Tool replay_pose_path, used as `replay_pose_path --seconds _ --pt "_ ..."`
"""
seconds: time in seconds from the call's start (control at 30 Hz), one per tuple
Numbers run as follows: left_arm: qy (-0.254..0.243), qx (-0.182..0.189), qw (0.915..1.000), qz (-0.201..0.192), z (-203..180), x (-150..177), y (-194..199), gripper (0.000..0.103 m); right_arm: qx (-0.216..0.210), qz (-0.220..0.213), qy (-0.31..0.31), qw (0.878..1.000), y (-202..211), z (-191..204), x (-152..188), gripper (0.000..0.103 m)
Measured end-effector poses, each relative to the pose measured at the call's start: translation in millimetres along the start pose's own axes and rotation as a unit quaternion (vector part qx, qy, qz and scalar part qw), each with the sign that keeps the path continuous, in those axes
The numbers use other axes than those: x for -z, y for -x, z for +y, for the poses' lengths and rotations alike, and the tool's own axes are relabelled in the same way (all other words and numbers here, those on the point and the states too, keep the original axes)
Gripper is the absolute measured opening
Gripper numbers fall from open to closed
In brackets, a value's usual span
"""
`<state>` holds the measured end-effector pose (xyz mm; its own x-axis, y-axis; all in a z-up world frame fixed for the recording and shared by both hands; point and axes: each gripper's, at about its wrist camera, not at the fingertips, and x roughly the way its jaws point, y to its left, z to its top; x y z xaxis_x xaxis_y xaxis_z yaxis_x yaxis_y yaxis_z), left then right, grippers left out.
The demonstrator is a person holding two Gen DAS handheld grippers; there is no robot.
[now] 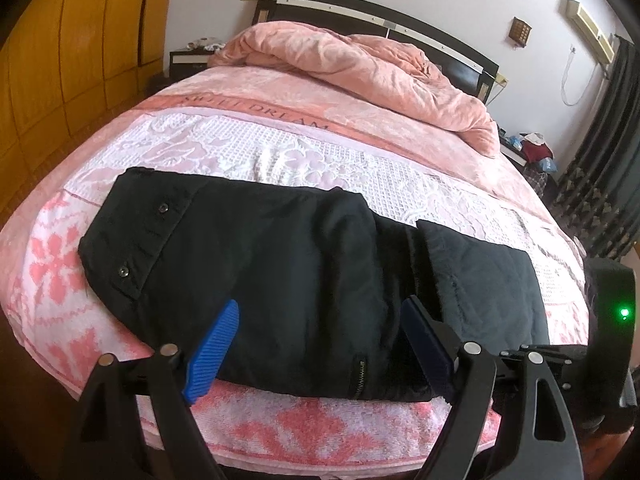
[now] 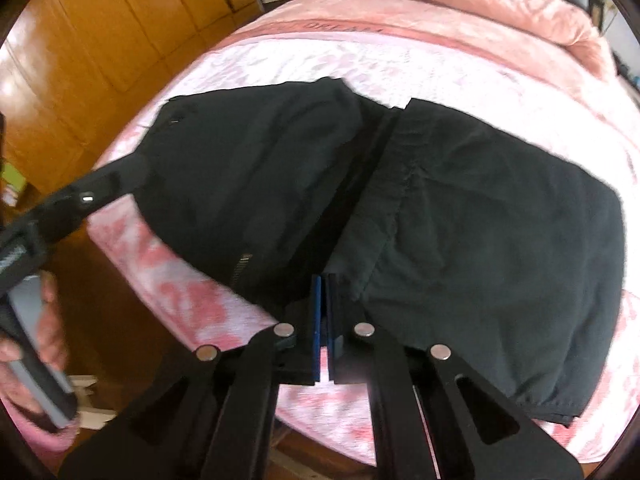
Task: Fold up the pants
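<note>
The bed (image 1: 248,148) fills both views, covered by a pink and white towelling spread with a woven flower pattern; a crumpled pink plush quilt (image 1: 360,68) is heaped at its head end, against a dark headboard (image 1: 344,8). An orange-brown wooden wardrobe (image 1: 68,40) stands beside the bed.

The black pants (image 1: 280,264) lie folded across the foot end of the bed, reaching its near edge. The cloth is matte and thick. One part is smooth, with two metal snap buttons (image 1: 122,270) near its end and a short zipper (image 1: 359,376) by the near edge; the part lying over it looks softer and faintly quilted.

The left tool (image 1: 316,340) hovers at the near edge with its ribbed blue pads (image 1: 212,352) set wide, the pants between them but not pinched. The right tool (image 2: 323,320) has its flat blue pads pressed together at the near edge of the pants, on the fold line; whether cloth is caught between them cannot be told. A hand (image 2: 48,320) holding the left tool's handle shows at the left of the right wrist view.
</note>
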<state>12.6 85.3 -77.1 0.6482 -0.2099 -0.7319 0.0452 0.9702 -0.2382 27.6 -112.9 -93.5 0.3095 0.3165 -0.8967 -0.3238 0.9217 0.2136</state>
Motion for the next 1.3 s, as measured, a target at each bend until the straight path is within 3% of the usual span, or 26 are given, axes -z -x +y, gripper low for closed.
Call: replay_pose_path --seconds 0.23,0.3,0.4,0.47,0.6,0.63,0.7,0.8,0.93,1.03,1.17,1.27,1.3 --pt "0.010 -0.010 0.9998 0.015 8.7 4.4 -8.6 0.084 0.004 0.037 -0.001 0.999 -30.8 -4.5 6.3 0.002" --pt "0.011 -0.014 0.9997 0.019 10.6 5.5 -11.2 0.084 -0.006 0.036 -0.001 0.999 -27.0 -7.1 7.9 0.007" --pt "0.017 -0.019 0.9992 0.031 13.4 8.3 -16.8 0.084 -0.039 0.030 -0.014 0.999 -8.3 -13.4 10.0 0.030" --pt "0.018 -0.019 0.9990 0.035 13.1 9.9 -18.3 0.084 -0.053 0.013 -0.028 0.998 11.6 -22.6 11.4 0.031" --pt "-0.001 -0.010 0.9991 0.042 -3.4 12.0 -22.7 0.084 -0.061 -0.028 -0.082 0.994 56.5 -64.3 17.2 0.042" --pt "-0.010 -0.004 0.9989 0.044 -12.4 12.4 -24.8 0.084 -0.048 -0.038 -0.110 0.992 70.0 -86.1 21.2 0.052" --pt "-0.024 0.006 0.9985 0.049 -27.4 13.3 -30.0 0.084 -0.013 -0.055 -0.150 0.987 89.5 -125.2 29.7 0.059" --pt "-0.044 0.017 0.9969 0.064 -54.2 17.7 -46.0 0.084 0.016 -0.037 -0.200 0.979 98.4 -180.7 45.6 0.065" --pt "-0.057 0.014 0.9943 0.089 -78.8 28.4 -71.5 0.084 0.010 0.013 -0.248 0.969 83.4 -236.1 70.7 0.066" --pt "-0.062 -0.002 0.9911 0.118 -87.2 39.8 -94.7 0.084 -0.043 0.030 -0.261 0.964 66.4 -248.5 81.9 0.067" --pt "-0.061 -0.015 0.9906 0.122 -89.2 45.8 -106.8 0.088 -0.115 0.045 -0.264 0.957 42.8 -248.9 87.4 0.072" --pt "-0.059 -0.015 0.9903 0.125 -90.3 44.6 -108.2 0.090 -0.106 0.038 -0.254 0.961 43.8 -247.5 86.0 0.050" --pt "-0.062 -0.020 0.9898 0.127 -91.7 45.9 -109.4 0.089 -0.105 0.032 -0.253 0.961 48.3 -248.3 85.5 0.031"
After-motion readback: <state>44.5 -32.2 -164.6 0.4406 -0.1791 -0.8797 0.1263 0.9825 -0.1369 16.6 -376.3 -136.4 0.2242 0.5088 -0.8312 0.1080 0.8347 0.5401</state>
